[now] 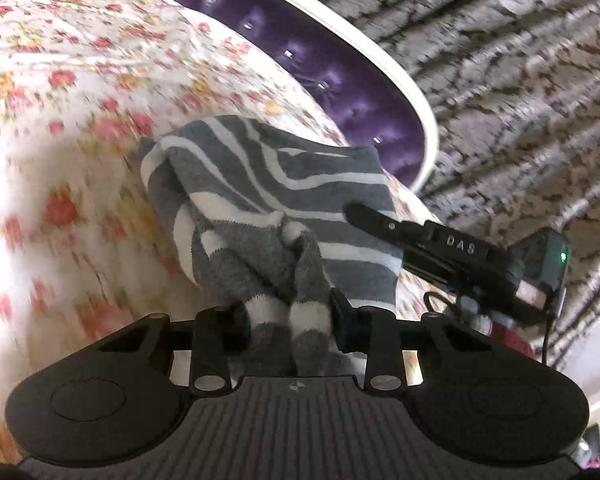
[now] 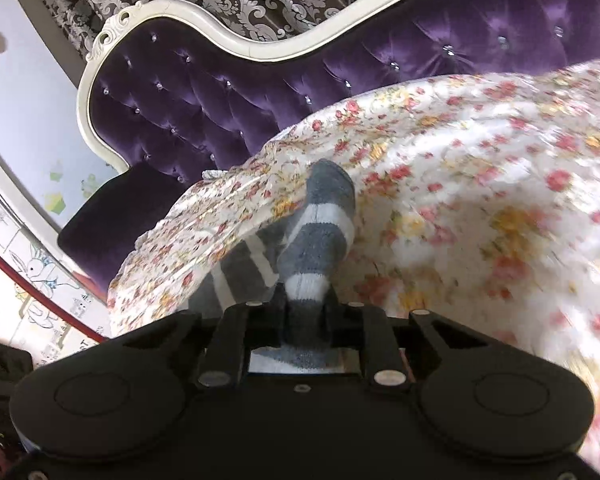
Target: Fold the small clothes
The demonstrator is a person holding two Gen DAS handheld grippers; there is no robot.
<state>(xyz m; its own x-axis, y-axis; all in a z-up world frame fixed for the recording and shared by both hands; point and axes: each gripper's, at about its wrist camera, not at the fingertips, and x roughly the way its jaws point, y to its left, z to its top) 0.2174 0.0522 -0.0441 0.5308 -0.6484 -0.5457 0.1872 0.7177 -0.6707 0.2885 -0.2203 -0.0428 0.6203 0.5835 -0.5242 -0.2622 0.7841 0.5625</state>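
Note:
A grey and white striped sock [image 1: 268, 200] hangs bunched above the floral bed sheet [image 1: 60, 140]. My left gripper [image 1: 290, 316] is shut on its near end, with the fabric pinched between the fingers. My right gripper [image 1: 440, 248] shows at the right in the left wrist view, at the sock's far edge. In the right wrist view my right gripper [image 2: 302, 312] is shut on a grey and white striped sock [image 2: 320, 216], which stretches away over the floral sheet [image 2: 480, 200]. Both views are blurred by motion.
A purple tufted headboard [image 2: 260, 92] with a white carved frame stands behind the bed. Patterned grey curtains [image 1: 520, 80] hang beyond it. A wall with cartoon drawings [image 2: 28, 272] is at the left of the right wrist view.

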